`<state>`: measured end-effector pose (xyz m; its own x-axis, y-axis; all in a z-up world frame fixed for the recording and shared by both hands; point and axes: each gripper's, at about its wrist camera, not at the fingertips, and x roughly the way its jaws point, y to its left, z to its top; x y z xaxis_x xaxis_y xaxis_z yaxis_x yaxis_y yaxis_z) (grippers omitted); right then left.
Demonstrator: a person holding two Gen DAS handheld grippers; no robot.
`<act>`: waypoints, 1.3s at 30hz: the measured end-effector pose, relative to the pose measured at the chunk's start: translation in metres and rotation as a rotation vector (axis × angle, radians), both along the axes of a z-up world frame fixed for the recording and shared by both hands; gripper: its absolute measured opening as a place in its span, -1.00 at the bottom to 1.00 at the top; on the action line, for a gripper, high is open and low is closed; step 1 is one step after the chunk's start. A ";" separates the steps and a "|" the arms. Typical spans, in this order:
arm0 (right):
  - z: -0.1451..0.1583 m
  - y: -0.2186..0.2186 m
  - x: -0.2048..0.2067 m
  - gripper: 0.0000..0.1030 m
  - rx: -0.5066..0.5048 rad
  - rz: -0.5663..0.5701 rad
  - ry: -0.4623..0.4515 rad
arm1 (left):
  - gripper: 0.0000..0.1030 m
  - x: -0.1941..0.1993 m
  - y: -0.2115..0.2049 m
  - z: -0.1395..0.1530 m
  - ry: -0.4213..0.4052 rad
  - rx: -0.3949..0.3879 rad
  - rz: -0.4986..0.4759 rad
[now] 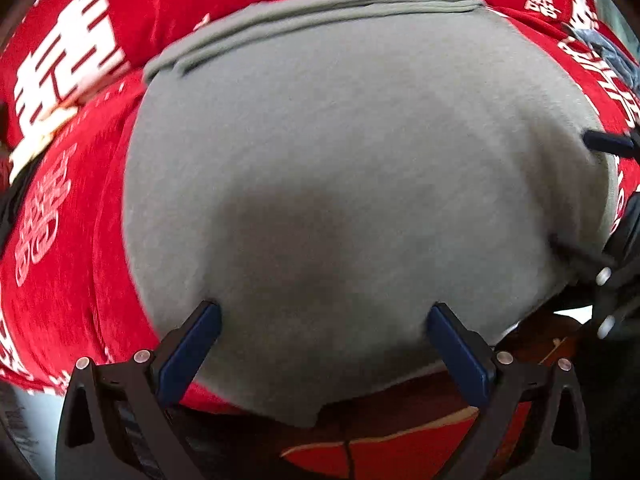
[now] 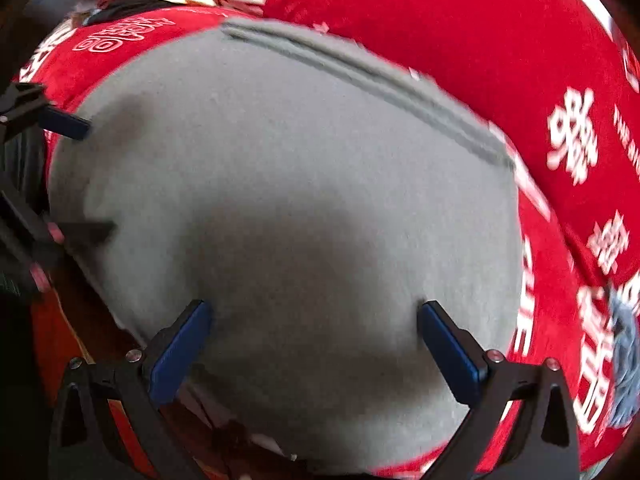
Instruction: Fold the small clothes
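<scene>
A grey garment (image 1: 340,160) lies flat on a red cloth, with several folded layers stacked along its far edge (image 1: 320,12). My left gripper (image 1: 324,310) is open over the garment's near part, blue pads spread wide and nothing between them. My right gripper (image 1: 592,196) reaches in from the right side, fingers apart. In the right wrist view the same grey garment (image 2: 280,160) fills the middle. There my right gripper (image 2: 315,307) stands open at its near edge. My left gripper (image 2: 82,178) shows at the left edge, also open.
The red cloth (image 1: 60,240) with white characters covers the surface all round the garment (image 2: 500,40). A blue-grey piece of fabric (image 2: 624,360) lies on it at the right (image 1: 612,52). The surface's near edge drops off just below the garment.
</scene>
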<state>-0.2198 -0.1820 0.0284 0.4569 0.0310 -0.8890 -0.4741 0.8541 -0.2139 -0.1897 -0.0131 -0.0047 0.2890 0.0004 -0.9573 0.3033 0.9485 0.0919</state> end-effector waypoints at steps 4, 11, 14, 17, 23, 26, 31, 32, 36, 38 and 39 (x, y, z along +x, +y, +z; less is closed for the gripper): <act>0.002 -0.031 -0.010 1.00 0.005 -0.061 0.025 | 1.00 0.001 0.037 0.008 0.034 -0.054 0.122; 0.005 -0.085 -0.007 1.00 0.179 -0.235 0.129 | 1.00 0.007 0.102 -0.010 0.165 -0.212 0.411; 0.001 -0.095 -0.001 1.00 0.213 -0.275 0.169 | 1.00 0.004 0.089 -0.017 0.232 -0.269 0.365; 0.001 -0.092 -0.002 0.92 0.217 -0.256 0.173 | 1.00 0.007 0.073 -0.026 0.268 -0.250 0.341; 0.007 -0.089 -0.016 0.00 0.179 -0.265 0.150 | 0.75 0.009 0.058 -0.028 0.277 -0.272 0.327; 0.011 -0.097 -0.017 -0.63 0.218 -0.294 0.146 | 0.36 0.006 0.063 -0.021 0.273 -0.296 0.332; 0.016 -0.104 -0.016 -0.70 0.317 -0.297 0.160 | -0.67 0.000 0.075 -0.006 0.273 -0.376 0.307; 0.020 -0.107 -0.017 -0.70 0.358 -0.300 0.157 | -0.67 -0.001 0.076 -0.002 0.260 -0.379 0.303; 0.041 -0.119 -0.016 -0.70 0.479 -0.306 0.104 | -0.70 0.005 0.085 0.009 0.199 -0.430 0.281; 0.040 -0.118 -0.013 -0.69 0.474 -0.295 0.107 | -0.70 0.012 0.094 0.005 0.206 -0.448 0.291; 0.035 -0.117 -0.011 -0.63 0.467 -0.296 0.122 | -0.70 0.015 0.097 0.002 0.214 -0.446 0.298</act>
